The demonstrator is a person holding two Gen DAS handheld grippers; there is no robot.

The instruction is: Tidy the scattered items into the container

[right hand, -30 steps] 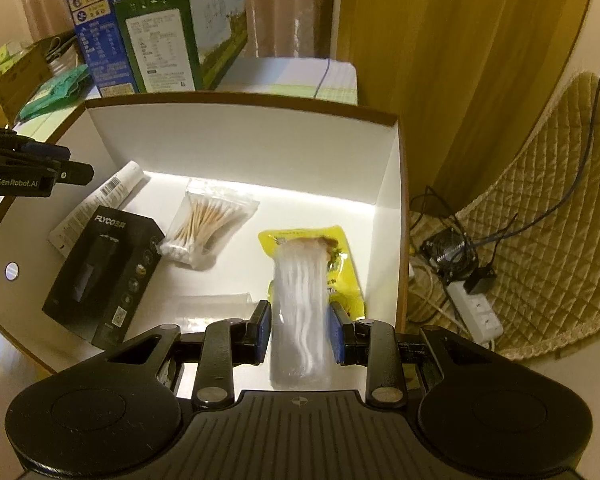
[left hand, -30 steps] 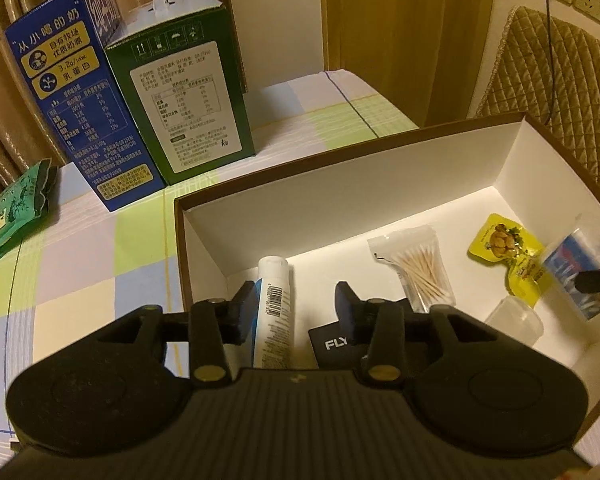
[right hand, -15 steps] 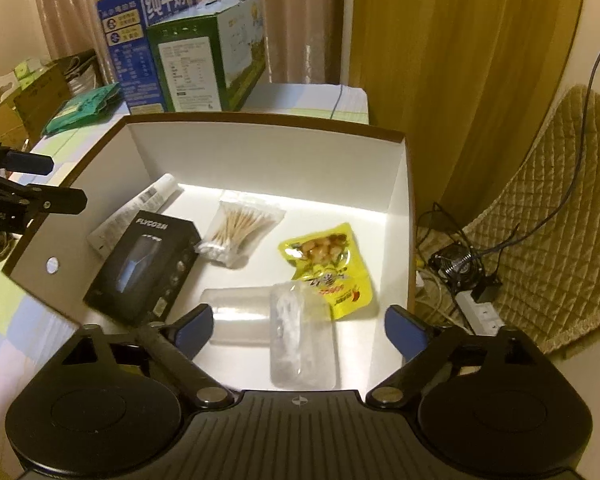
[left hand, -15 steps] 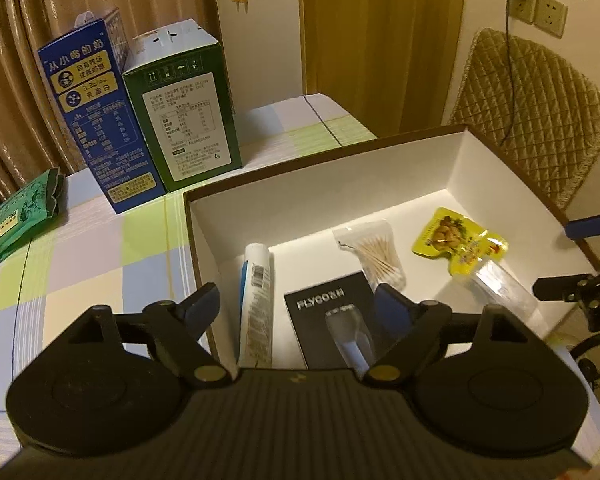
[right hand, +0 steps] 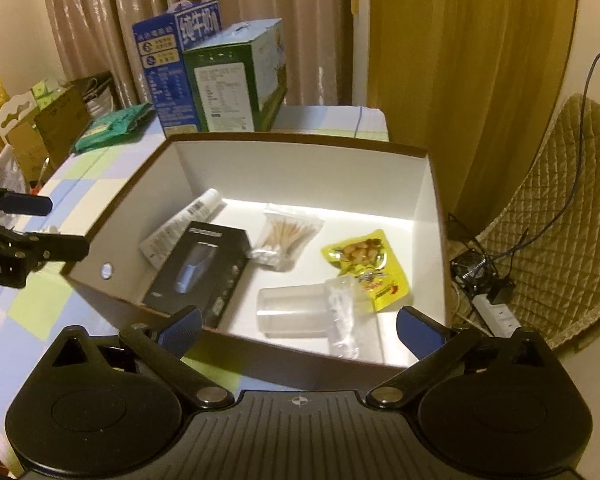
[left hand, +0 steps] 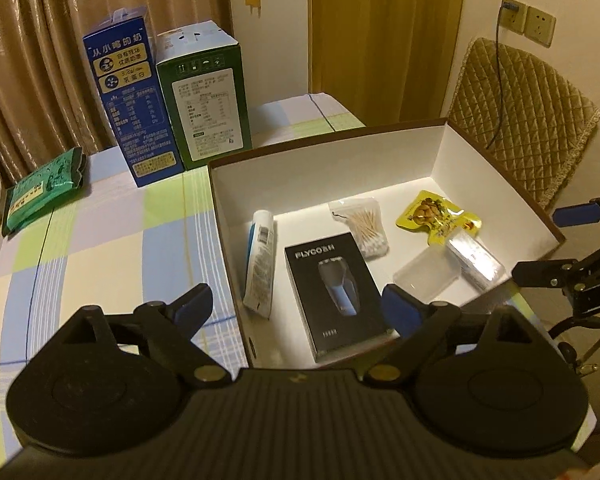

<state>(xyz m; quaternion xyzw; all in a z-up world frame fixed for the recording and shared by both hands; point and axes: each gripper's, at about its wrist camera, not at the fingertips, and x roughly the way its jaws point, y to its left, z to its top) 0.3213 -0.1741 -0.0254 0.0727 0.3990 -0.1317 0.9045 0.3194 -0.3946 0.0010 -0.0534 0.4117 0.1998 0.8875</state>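
Left wrist view: left claw [left hand: 298, 304] released, its jaws having just opened, nothing between them. Box [left hand: 328, 150] on table [left hand: 100, 232] holds shaver carton [left hand: 332, 292], tube [left hand: 260, 256], swabs [left hand: 364, 224], snack pouch [left hand: 436, 216]. Right claw [right hand: 298, 322] likewise spread, empty. Green packet [left hand: 40, 192], the only loose candidate, lies far left of the box, long axis slanting; left claw nearer.

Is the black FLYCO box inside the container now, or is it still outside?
Inside. The black FLYCO box lies flat on the white floor of the container, between the white tube and the cotton swabs.
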